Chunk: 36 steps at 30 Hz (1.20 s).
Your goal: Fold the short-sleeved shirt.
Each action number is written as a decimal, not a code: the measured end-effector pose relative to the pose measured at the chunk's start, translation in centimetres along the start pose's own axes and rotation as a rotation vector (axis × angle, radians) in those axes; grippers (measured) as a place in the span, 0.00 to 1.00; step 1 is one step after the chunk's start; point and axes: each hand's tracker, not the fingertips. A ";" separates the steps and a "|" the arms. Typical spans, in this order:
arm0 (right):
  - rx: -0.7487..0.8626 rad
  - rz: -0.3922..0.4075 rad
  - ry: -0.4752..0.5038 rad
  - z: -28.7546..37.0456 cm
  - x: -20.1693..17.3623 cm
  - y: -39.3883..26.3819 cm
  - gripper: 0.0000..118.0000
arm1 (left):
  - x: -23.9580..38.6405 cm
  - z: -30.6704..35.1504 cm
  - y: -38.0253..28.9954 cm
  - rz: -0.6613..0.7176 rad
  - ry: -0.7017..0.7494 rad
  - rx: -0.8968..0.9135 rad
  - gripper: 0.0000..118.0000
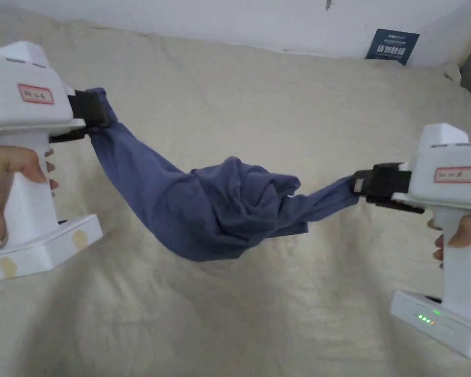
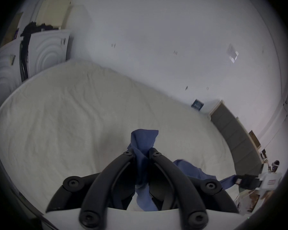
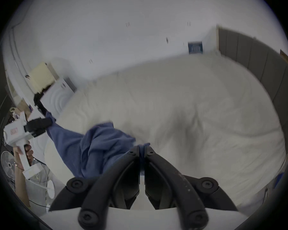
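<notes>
A blue short-sleeved shirt (image 1: 205,206) hangs bunched in the air above the bed, stretched between both grippers. My left gripper (image 1: 94,115) at the upper left is shut on one end of the cloth; blue fabric (image 2: 142,144) sticks out between its black jaws in the left gripper view. My right gripper (image 1: 359,185) at the right is shut on the other end, with a thin fold of the shirt (image 3: 103,144) pinched at its tips (image 3: 142,148). The shirt's middle sags in a crumpled lump.
A cream sheet covers the bed (image 1: 259,98) beneath everything. A white wall (image 1: 229,19) runs along the far edge, with a dark blue card (image 1: 391,45) leaning on it. A grey padded headboard (image 3: 256,54) stands at the right. White cabinets (image 2: 45,47) stand past the left end.
</notes>
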 end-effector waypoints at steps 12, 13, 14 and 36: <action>0.411 -0.001 0.077 17.7 -1.9 10.7 0.05 | 2.0 13.7 10.3 0.091 -0.197 0.368 0.11; 0.421 0.003 0.080 18.6 -2.2 11.1 0.05 | 2.5 14.4 10.6 0.072 -0.207 0.375 0.11; 0.426 0.004 0.084 19.2 -2.4 11.3 0.05 | 3.1 14.9 10.9 0.050 -0.205 0.383 0.11; 0.568 0.153 -0.293 16.1 -10.1 28.2 0.05 | 14.4 11.2 25.3 -0.171 -0.019 0.486 0.11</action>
